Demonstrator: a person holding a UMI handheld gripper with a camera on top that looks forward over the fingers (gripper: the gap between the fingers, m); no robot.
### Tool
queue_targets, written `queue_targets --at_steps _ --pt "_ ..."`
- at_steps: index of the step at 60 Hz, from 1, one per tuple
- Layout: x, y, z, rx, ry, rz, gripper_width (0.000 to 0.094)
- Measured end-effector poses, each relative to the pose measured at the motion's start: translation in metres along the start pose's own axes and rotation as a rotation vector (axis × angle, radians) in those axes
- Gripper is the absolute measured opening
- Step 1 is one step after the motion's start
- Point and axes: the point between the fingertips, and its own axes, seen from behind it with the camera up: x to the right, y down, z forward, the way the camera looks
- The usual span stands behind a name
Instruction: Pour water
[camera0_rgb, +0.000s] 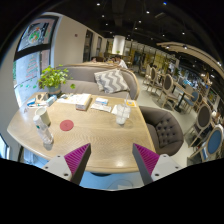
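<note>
Café-style seating fills the background: sofas with cushions, chairs, pendant lamps and a framed picture on the wall. Nearer stands a pale wooden table (95, 125) carrying a potted plant (52, 77), books or papers (82, 101), a red coaster (67, 125), a light-coloured vessel (42, 119) at the near left and a white cup-like item (121, 112) toward the right; which of them holds water cannot be told. The claw (111, 158) is held above the table's near edge, its pink pads (76, 156) spread wide apart with nothing between them. Judgement: the step in hand is the approach to a vessel for grasping. To do it well, the claw should descend level, centre on the vessel's body with clearance at both sides, and close only once the pads flank it squarely, keeping it upright to avoid spillage.
</note>
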Motion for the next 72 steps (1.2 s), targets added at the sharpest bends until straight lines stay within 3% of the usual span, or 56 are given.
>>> queue_targets --at_steps 15,31,47,65,69,72 --pt "-0.054 0.035 -0.004 -0.041 0.005 -0.001 0.0856" --pt "-0.181 0.085 -0.018 -0.085 -0.043 0.045 0.0856" --pt "-0.31 0.066 0.025 0.03 -0.155 0.099 0.0858" --pt "-0.33 0.013 0.128 0.169 -0.095 0.097 0.0856" --pt "-0.33 0.007 0.144 0.202 -0.084 0.084 0.0818" --pt "-0.334 0.011 0.155 0.191 -0.086 0.077 0.074"
